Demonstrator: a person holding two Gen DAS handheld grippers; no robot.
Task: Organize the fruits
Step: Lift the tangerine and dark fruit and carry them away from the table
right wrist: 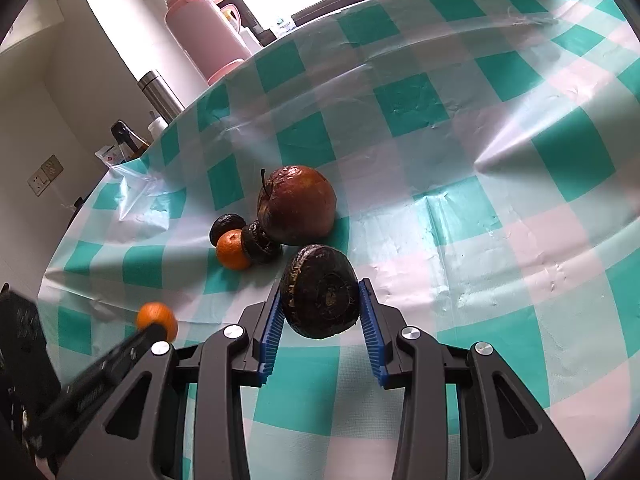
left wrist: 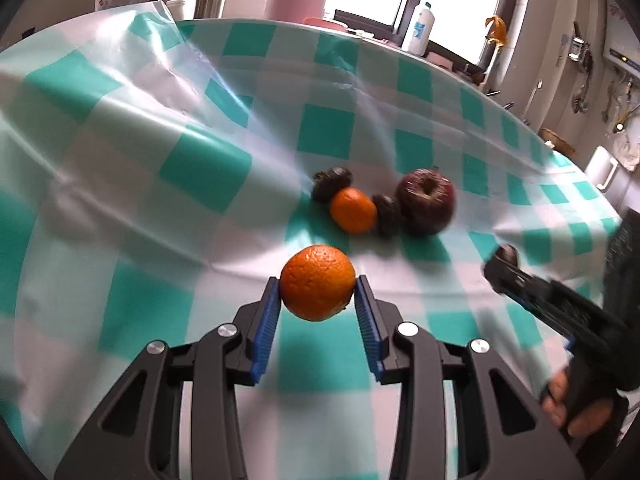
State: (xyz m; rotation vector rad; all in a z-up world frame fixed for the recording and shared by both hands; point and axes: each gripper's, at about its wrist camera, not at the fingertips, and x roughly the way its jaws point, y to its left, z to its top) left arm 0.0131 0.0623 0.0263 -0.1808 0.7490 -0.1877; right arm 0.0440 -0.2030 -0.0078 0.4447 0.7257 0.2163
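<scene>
My left gripper [left wrist: 317, 286] is shut on an orange mandarin [left wrist: 317, 282], its blue pads pressing both sides, above the green-and-white checked tablecloth [left wrist: 160, 168]. My right gripper [right wrist: 321, 300] is shut on a dark round shrivelled fruit [right wrist: 320, 292]. On the cloth beyond lies a cluster: a dark red apple [left wrist: 426, 200] [right wrist: 298, 204], a second mandarin [left wrist: 353, 210] [right wrist: 233, 249], and two small dark fruits [left wrist: 332, 182] [left wrist: 387, 214]. In the right wrist view the left gripper with its mandarin [right wrist: 157, 319] appears at the lower left. The right gripper [left wrist: 505, 266] shows at the right edge of the left wrist view.
A pink thermos [right wrist: 200, 32] and a steel flask [right wrist: 160, 94] stand past the table's far edge, with bottles beside them. A white bottle [left wrist: 418, 28] stands by the window. A person's hand [left wrist: 576, 408] holds the right gripper's handle. The cloth is creased and lifted at the left.
</scene>
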